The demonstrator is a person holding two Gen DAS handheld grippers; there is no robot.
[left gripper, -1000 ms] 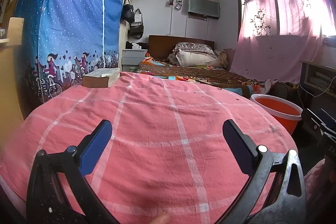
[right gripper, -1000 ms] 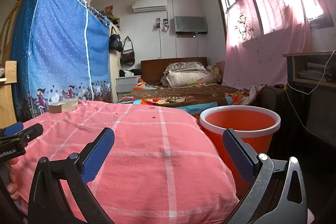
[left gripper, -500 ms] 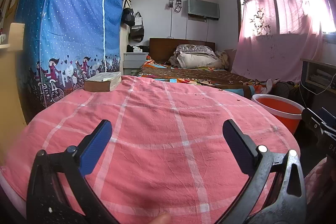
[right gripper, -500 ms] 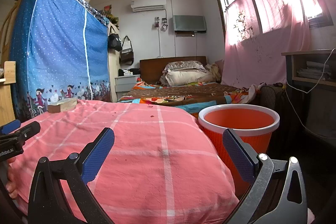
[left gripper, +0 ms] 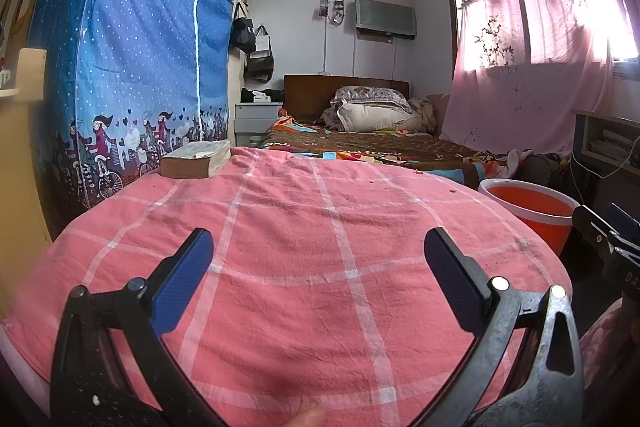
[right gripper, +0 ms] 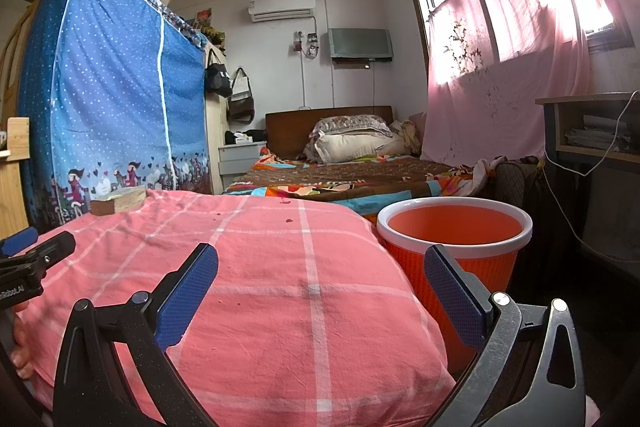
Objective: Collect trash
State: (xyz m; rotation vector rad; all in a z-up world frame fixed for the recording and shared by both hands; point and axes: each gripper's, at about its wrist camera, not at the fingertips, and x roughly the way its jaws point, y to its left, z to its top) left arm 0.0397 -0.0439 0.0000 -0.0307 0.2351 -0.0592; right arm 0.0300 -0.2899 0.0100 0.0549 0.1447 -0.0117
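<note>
Above a pink checked cloth [left gripper: 304, 267] in a sunlit bedroom, my left gripper [left gripper: 319, 259] hovers with its blue-padded fingers [left gripper: 182, 277] spread wide, nothing between them. My right gripper [right gripper: 320, 269] is likewise splayed wide and empty, its right finger [right gripper: 454, 301] overlapping the wall of the orange bin [right gripper: 456, 227] in the right wrist view. The bin stands just beside the cloth's right edge, white-rimmed, and I cannot tell whether anything lies inside. Small dark crumbs [right gripper: 287, 219] dot the far part of the cloth; a few more [left gripper: 452, 191] show near its right edge in the left wrist view. A thick book [left gripper: 196, 159] rests flat at the cloth's far left corner. Beyond it hangs a blue dotted wardrobe cover [left gripper: 132, 67]. A bed [right gripper: 348, 173] with pillows [right gripper: 352, 143] sits against the back wall, an air conditioner [right gripper: 282, 9] mounted above. Pink curtains [right gripper: 508, 67] glow at the window on the right.
</note>
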